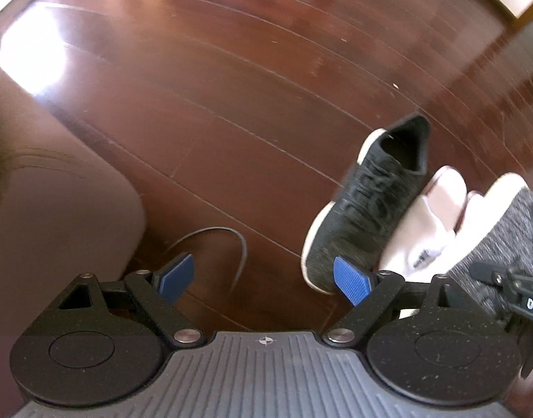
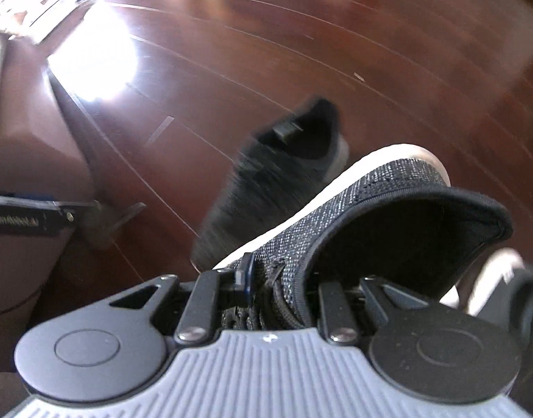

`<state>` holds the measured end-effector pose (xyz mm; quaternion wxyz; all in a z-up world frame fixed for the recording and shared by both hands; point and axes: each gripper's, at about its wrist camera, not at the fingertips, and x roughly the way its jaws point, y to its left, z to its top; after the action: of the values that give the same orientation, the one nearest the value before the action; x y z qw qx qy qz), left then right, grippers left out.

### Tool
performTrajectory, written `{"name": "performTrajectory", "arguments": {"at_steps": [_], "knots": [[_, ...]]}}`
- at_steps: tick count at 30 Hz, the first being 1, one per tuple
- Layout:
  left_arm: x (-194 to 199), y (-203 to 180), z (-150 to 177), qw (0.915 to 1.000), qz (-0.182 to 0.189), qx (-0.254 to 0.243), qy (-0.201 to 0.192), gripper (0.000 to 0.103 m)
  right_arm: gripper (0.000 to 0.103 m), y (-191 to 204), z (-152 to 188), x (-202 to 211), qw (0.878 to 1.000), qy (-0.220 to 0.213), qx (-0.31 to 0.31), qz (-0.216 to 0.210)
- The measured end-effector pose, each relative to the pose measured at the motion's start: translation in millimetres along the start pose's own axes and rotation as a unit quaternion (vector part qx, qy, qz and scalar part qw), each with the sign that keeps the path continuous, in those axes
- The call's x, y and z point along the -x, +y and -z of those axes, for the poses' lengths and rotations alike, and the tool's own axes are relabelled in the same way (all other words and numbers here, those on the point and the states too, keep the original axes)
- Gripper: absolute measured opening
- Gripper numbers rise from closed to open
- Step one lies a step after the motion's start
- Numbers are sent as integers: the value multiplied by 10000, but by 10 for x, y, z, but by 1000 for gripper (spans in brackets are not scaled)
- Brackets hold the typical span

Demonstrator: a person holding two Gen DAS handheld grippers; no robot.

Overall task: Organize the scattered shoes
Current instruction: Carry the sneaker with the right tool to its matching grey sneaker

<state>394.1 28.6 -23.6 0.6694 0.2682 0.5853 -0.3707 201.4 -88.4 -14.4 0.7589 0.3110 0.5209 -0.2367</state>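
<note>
Open room: your wooden floor runs bare ahead and to the left; a brown sofa edges the left side.
Left gripper: your fingers stand wide apart, holding nothing.
Right gripper: your fingers are clamped on the grey knit shoe at its collar, off the floor.
Black shoe: on the floor, just beside white slippers.
Writing: "DAS" shows at the right edge; the rest is cut off.
In the way: a thin cable loops by the sofa.
</note>
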Motion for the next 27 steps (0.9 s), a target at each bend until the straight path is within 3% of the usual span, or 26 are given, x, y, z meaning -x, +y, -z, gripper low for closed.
{"name": "performTrajectory", "arguments": {"at_steps": [8,12,18,27], "knots": [[-59,381,-138,9983,194,542,118,91,18,510,-771,-474,9955,-30,912,-243],[-87,395,-152,9979,286,555,172,91,18,687,-1030,-750,9924,25,1192,-297],[-130,392,-190,9977,403,479,251,91,18,760,-1174,-1173,9890,332,1413,-271],[-283,112,-215,9985,183,-253,455,91,18,758,-1199,-1702,9852,831,1484,-197]]}}
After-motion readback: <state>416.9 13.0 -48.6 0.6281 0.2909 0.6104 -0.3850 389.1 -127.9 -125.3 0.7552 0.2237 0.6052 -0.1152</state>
